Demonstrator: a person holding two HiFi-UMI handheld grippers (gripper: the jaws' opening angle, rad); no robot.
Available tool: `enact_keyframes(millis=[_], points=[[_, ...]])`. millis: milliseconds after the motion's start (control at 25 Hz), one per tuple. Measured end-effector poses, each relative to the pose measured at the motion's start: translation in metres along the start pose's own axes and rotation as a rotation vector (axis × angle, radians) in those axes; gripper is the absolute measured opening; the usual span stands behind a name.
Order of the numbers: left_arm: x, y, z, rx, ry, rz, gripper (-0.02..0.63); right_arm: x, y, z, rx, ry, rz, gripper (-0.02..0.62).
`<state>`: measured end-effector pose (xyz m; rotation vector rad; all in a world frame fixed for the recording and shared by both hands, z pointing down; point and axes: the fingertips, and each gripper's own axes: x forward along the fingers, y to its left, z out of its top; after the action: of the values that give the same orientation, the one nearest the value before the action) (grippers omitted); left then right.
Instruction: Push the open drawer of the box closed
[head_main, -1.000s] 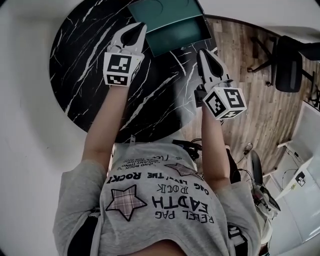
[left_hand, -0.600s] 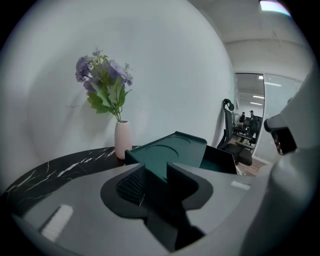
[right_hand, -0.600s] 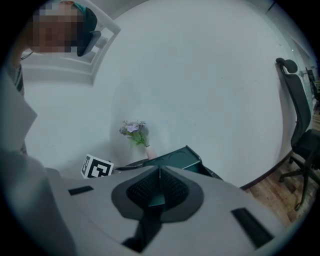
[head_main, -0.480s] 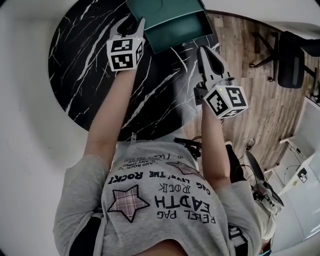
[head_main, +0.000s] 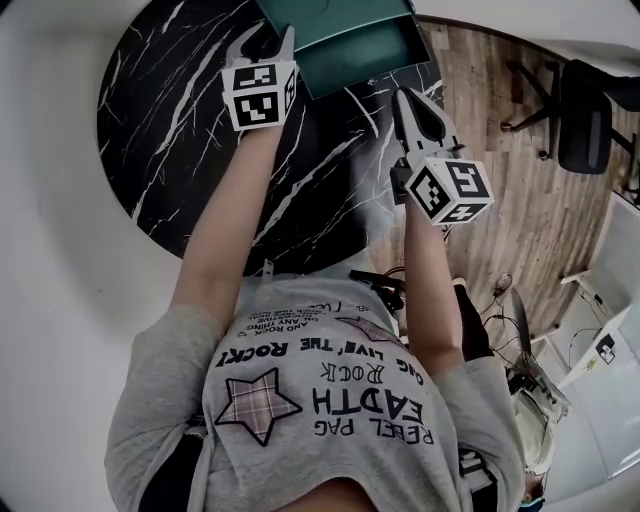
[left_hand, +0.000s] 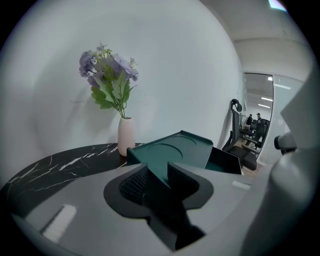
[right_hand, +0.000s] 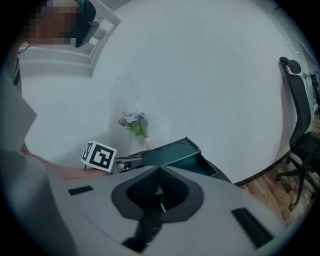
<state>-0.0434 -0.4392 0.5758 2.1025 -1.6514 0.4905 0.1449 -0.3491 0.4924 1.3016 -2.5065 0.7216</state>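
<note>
Box (left_hand: 175, 150) corner shows between left gripper's (left_hand: 156, 172) just-opened jaws, drawer (left_hand: 226, 161) rightward

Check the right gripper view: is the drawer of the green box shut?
No: the drawer juts out from the side of the green box, with its hollow inside showing.

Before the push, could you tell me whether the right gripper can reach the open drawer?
Probably yes: the right gripper sits just short of the drawer, with only bare tabletop between them.
</note>
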Motion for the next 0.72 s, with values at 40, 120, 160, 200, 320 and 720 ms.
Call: enact_keyframes(millis=[40,120,160,200,320,720], points=[[0.0,0.0,0.0,-0.01,-0.001,-0.001,0.129,0.002,-0.001,-0.005,-0.004,0.019,0.0,0.014],[0.0,0.001,0.0,-0.021,0.007,-0.005,0.129,0.006,-0.003,-0.018,-0.02,0.064,0.002,0.014],[0.0,0.001,-0.001,-0.02,0.013,-0.006,0.129,0.008,-0.004,-0.024,-0.031,0.088,0.001,0.014],[0.001,0.001,-0.001,-0.018,0.018,-0.006,0.129,0.01,-0.005,-0.029,-0.042,0.11,0.0,0.014],[0.001,0.002,0.0,-0.04,0.019,-0.012,0.127,0.018,-0.01,-0.043,-0.055,0.157,0.002,0.014],[0.001,0.004,0.001,-0.084,0.014,-0.044,0.117,0.043,-0.019,-0.085,-0.087,0.275,0.031,0.017]])
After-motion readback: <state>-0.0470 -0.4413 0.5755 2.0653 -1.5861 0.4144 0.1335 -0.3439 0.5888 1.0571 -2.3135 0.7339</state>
